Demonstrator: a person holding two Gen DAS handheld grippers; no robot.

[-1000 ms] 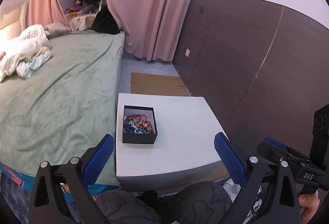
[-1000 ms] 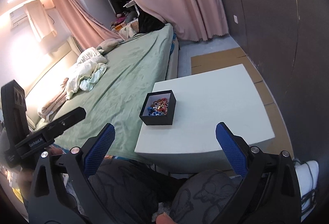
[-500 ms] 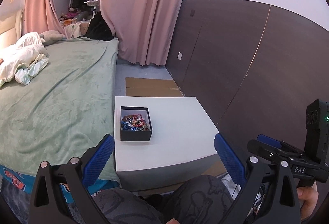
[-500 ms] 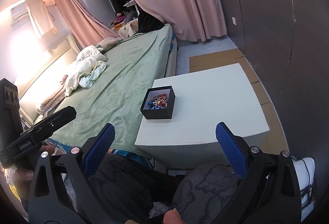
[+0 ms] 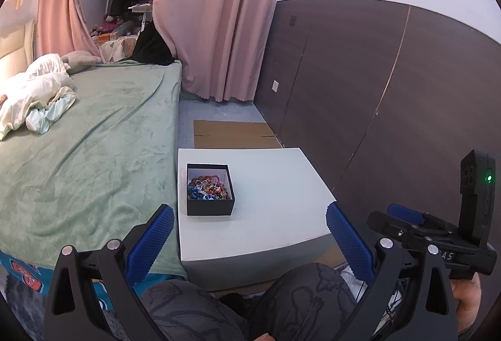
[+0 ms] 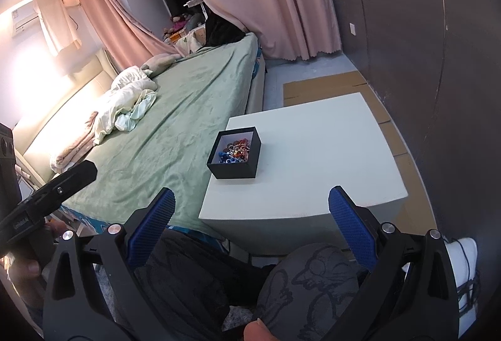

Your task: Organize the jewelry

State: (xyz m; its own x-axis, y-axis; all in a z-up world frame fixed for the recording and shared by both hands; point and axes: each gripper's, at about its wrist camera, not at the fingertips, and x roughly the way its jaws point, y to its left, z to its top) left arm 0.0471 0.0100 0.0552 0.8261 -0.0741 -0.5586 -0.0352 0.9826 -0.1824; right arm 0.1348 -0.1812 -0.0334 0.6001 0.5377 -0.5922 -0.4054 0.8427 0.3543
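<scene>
Two grippers hang above the person's knees, short of the white table (image 5: pixel 275 200), and neither touches anything. The left gripper (image 5: pixel 247 234) has its blue-padded fingers (image 5: pixel 158 229) spread wide with nothing between them; the right gripper (image 6: pixel 250 215) is likewise spread wide and empty. A black box (image 5: pixel 209 206) sits on the table near its left edge, on the side next to the bed (image 5: pixel 84 147), which has a green blanket. The box is open on top and holds a tangle of colorful jewelry (image 5: pixel 206 186). Pieces cannot be told apart at this range. Flattened cardboard (image 5: pixel 233 134) lies on the floor beyond the table, beside a dark wall panel (image 5: pixel 360 84).
</scene>
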